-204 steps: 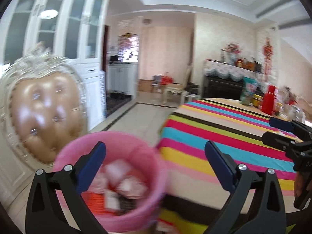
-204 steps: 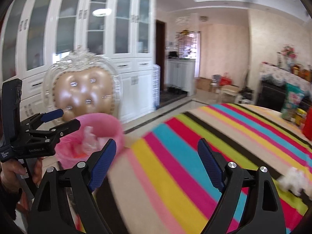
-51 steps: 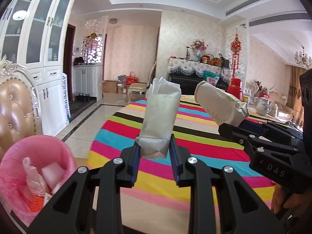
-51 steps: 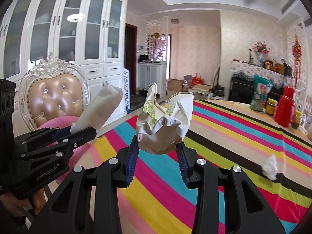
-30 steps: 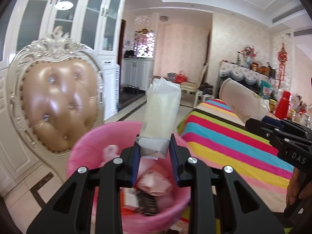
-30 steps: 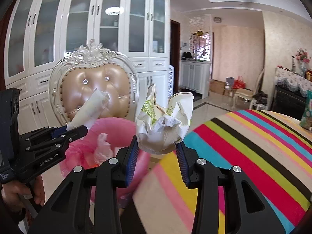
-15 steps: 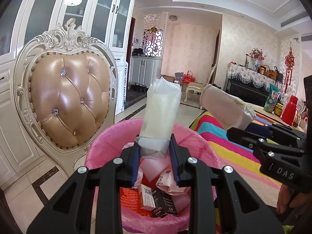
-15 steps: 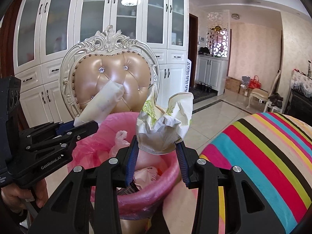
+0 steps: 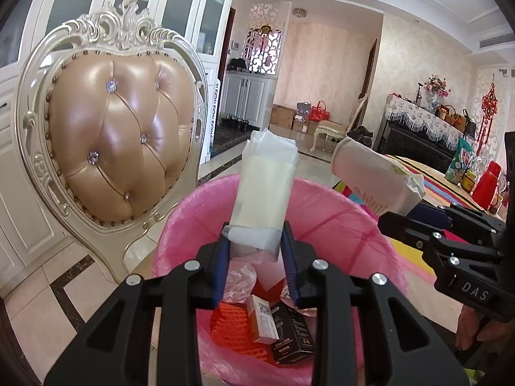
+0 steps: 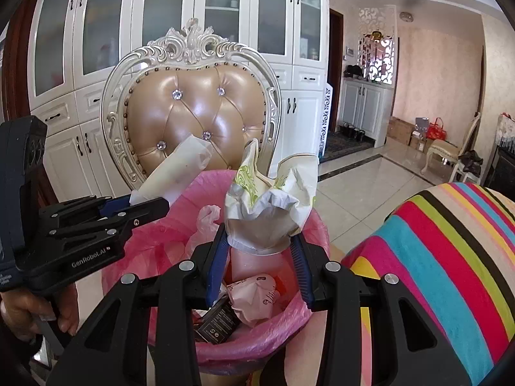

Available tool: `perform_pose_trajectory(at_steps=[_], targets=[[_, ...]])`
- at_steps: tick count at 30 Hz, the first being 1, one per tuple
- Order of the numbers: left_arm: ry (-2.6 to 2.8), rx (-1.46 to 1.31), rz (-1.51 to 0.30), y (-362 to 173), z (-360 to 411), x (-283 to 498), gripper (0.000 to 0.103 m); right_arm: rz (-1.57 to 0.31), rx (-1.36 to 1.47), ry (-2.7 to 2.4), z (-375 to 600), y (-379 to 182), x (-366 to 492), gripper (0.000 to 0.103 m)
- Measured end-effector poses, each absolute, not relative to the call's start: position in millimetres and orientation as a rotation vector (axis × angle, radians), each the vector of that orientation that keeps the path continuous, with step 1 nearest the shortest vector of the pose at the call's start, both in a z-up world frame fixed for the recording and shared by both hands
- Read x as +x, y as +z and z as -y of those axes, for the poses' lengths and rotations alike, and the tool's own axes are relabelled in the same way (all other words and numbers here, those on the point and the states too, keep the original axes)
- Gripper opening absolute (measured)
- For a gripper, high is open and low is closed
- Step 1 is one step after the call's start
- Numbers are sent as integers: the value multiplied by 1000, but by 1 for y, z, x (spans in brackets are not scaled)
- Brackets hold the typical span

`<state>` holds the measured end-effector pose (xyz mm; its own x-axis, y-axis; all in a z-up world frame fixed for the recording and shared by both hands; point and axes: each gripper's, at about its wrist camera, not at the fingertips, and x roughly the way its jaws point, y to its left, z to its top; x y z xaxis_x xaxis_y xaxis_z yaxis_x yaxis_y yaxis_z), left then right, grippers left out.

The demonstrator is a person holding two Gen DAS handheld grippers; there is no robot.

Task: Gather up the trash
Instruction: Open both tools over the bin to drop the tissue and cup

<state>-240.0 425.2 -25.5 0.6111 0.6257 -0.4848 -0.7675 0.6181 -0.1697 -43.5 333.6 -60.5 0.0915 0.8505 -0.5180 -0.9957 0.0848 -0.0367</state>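
My left gripper (image 9: pixel 256 241) is shut on a pale, flat plastic wrapper (image 9: pixel 264 189) that stands up between the blue pads. It hangs over the pink-lined trash bin (image 9: pixel 338 222). My right gripper (image 10: pixel 260 244) is shut on a crumpled paper cup (image 10: pixel 270 212) with green print, also above the bin (image 10: pixel 154 241). Each gripper shows in the other's view: the right gripper (image 9: pixel 415 215) with its cup (image 9: pixel 376 180) at the bin's right rim, the left gripper (image 10: pixel 145 206) with its wrapper (image 10: pixel 177 167) at the left rim. Inside the bin lie a black box (image 9: pixel 289 334), an orange net and pink bags.
A cream chair with a tufted tan back (image 10: pixel 193 119) stands right behind the bin. The striped table (image 10: pixel 450 257) edges in at the right. White glass-door cabinets (image 10: pixel 225 16) line the wall. A hand (image 10: pixel 29 315) holds the left gripper's handle.
Both grippers have come closer to the bin and sunk lower over it, still holding their trash. The bin now fills more of each view and the striped table has slid off to the right.
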Motion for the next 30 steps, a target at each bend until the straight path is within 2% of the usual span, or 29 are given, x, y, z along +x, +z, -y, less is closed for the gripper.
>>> perform_pose_trajectory(at_steps=[7, 9, 10, 18, 24, 26, 28, 30], targets=[[816, -413, -429, -33, -440, -236, 36, -459, -424, 1465, -347, -67, -31, 39], [817, -417, -437, -36, -442, -236, 41, -481, -408, 1487, -349, -68, -26, 40], [827, -418, -437, -37, -442, -237, 43, -489, -403, 1488, -348, -69, -25, 46], [839, -409, -408, -27, -421, -256, 44, -472, -358, 1479, -319, -57, -24, 53], [834, -369, -352, -3, -396, -260, 59, -426, -328, 1440, -271, -37, -21, 55], [837, -351, -338, 3, -386, -257, 75, -415, -317, 1413, -248, -31, -19, 61], [821, -344, -318, 9, -375, -252, 81, -407, -310, 1390, -226, -27, -18, 62], [785, -331, -310, 14, -361, -240, 88, -403, -313, 1338, -194, -24, -17, 68]])
